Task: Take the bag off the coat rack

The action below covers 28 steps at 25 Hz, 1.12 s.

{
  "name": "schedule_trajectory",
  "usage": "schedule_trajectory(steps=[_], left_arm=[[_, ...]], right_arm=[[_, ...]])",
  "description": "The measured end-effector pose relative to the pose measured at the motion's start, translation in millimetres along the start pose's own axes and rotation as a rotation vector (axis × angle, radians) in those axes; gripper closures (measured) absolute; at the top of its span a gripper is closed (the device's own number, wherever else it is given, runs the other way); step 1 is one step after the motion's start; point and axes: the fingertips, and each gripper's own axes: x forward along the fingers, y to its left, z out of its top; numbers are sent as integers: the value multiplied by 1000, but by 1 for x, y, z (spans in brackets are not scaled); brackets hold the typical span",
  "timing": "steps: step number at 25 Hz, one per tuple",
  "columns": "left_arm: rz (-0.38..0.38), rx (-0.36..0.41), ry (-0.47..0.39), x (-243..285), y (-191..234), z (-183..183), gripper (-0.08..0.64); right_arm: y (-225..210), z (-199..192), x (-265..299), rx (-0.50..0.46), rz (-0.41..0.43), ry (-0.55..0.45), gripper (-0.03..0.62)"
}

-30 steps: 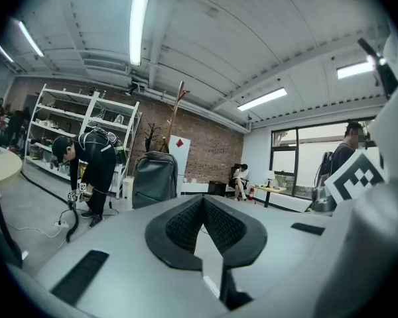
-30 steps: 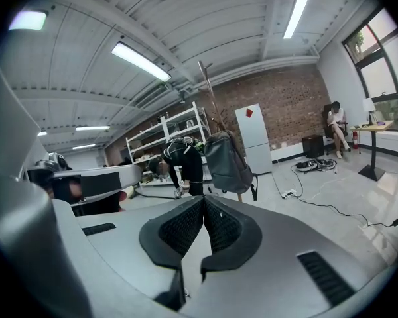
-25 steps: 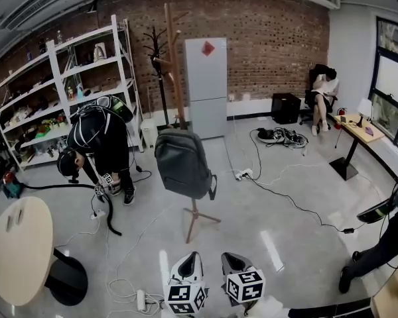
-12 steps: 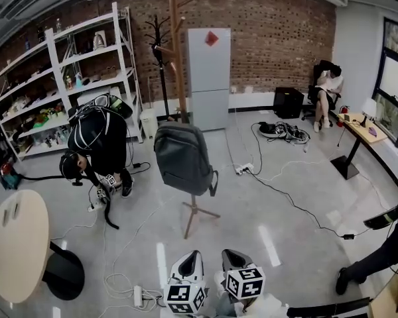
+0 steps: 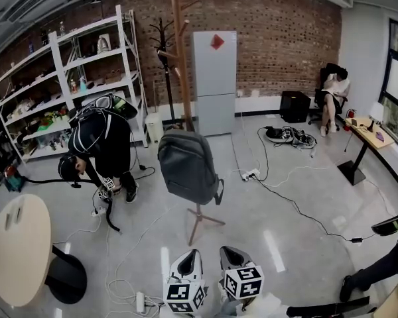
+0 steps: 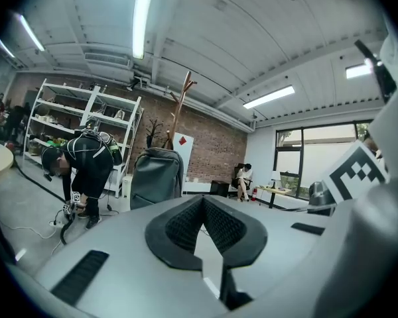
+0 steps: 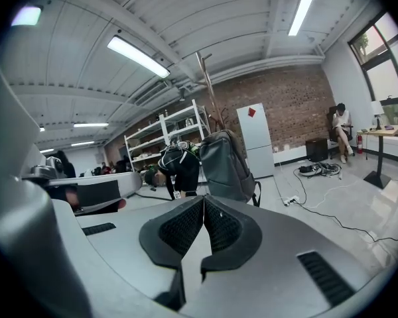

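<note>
A dark grey backpack (image 5: 188, 167) hangs on a tall wooden coat rack (image 5: 181, 58) in the middle of the room, a few steps ahead of me. The backpack also shows in the left gripper view (image 6: 156, 175) and in the right gripper view (image 7: 227, 166). Both grippers sit low at the bottom of the head view, well short of the bag. My left gripper (image 5: 188, 265) is shut with nothing in it, and so is my right gripper (image 5: 232, 260). In each gripper view the dark ribbed pads (image 6: 186, 222) (image 7: 185, 225) meet at the tip.
A person in black (image 5: 99, 144) bends over cables left of the rack. A white fridge (image 5: 213, 81) and a second dark coat stand (image 5: 164, 45) are behind it. White shelving (image 5: 66, 78) lines the left wall. A round table (image 5: 16, 247) is near left. Cables (image 5: 298, 204) cross the floor.
My view has drifted slightly right and closer to the rack. The grippers kept their place at the bottom of the view, both shut. The bent person shifted a little.
</note>
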Motion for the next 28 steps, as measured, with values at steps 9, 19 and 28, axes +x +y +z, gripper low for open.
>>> schedule_trajectory(steps=[9, 19, 28], left_arm=[[23, -10, -18, 51, 14, 14, 569], [42, -7, -35, 124, 34, 37, 569], [66, 8, -51, 189, 50, 58, 569]], right_arm=[[-22, 34, 44, -45, 21, -24, 580], [-49, 78, 105, -90, 53, -51, 580], [-77, 116, 161, -111, 87, -80, 580]])
